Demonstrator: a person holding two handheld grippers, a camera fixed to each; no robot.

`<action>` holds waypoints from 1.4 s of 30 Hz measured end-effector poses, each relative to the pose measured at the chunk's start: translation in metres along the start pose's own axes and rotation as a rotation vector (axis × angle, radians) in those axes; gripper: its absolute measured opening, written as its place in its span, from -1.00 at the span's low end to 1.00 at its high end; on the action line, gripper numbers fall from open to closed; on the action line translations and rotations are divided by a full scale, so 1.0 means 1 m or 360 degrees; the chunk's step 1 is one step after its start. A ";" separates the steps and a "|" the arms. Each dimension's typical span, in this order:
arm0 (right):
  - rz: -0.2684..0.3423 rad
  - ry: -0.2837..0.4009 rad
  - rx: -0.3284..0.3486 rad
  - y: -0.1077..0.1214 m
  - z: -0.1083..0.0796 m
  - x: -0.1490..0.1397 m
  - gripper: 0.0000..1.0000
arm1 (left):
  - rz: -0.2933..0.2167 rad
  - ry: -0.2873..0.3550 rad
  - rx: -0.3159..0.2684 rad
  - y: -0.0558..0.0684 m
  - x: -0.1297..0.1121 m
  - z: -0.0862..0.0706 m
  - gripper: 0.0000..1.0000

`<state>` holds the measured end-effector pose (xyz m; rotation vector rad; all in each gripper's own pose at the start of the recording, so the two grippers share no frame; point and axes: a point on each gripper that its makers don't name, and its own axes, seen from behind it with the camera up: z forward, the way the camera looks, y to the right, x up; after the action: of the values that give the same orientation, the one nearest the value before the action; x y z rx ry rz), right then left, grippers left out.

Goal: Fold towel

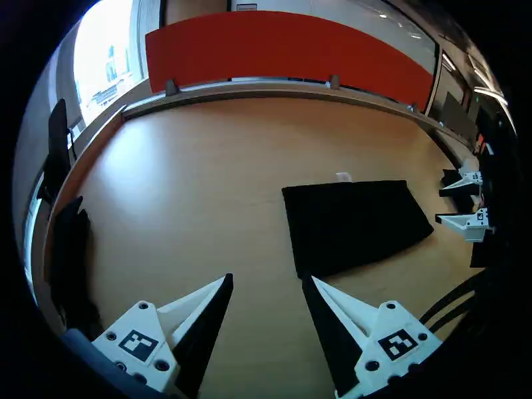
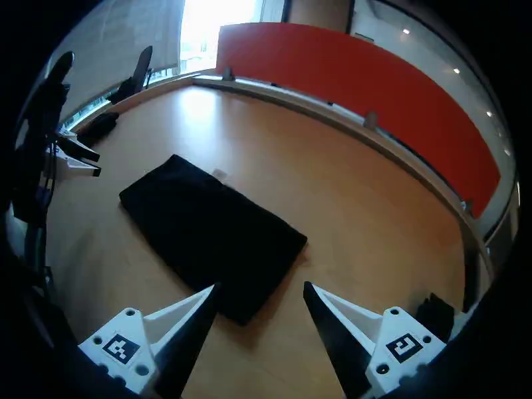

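Note:
A black towel [image 1: 352, 223] lies flat and folded into a rectangle on the wooden table [image 1: 199, 179], a small white tag at its far edge. My left gripper [image 1: 266, 292] is open just off the towel's near left corner, nothing between its fingers. In the left gripper view the right gripper [image 1: 465, 203] shows at the towel's right end, open. In the right gripper view the towel [image 2: 213, 233] lies just ahead of my right gripper [image 2: 259, 299], which is open and holds nothing. The left gripper [image 2: 83, 159] shows far left, beyond the towel's far corner.
An orange partition [image 1: 286, 50] runs along the table's far edge [image 1: 266, 90]. Dark chairs [image 1: 66, 246] stand at the left side in the left gripper view. Black cables [image 1: 459, 302] hang at the right. Bare tabletop surrounds the towel.

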<state>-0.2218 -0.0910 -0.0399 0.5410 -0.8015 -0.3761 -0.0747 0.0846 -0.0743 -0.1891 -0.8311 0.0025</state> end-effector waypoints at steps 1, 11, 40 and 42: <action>-0.0003 -0.0002 0.0009 -0.002 0.001 -0.001 0.87 | -0.0006 0.0000 0.0003 -0.001 -0.001 -0.001 0.52; -0.0043 -0.0051 0.0080 -0.015 0.008 -0.013 0.88 | -0.0045 -0.0015 0.0032 -0.011 -0.009 -0.010 0.52; -0.0092 -0.0247 0.0266 -0.024 0.009 -0.049 -0.15 | -0.0088 -0.0039 0.0052 -0.022 -0.026 -0.022 0.52; -0.0093 -0.0248 0.0278 -0.024 0.009 -0.048 -0.27 | -0.0090 -0.0041 0.0051 -0.022 -0.026 -0.021 0.52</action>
<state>-0.2622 -0.0890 -0.0761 0.7058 -0.9760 -0.4075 -0.0783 0.0576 -0.1042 -0.1354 -0.8614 -0.0345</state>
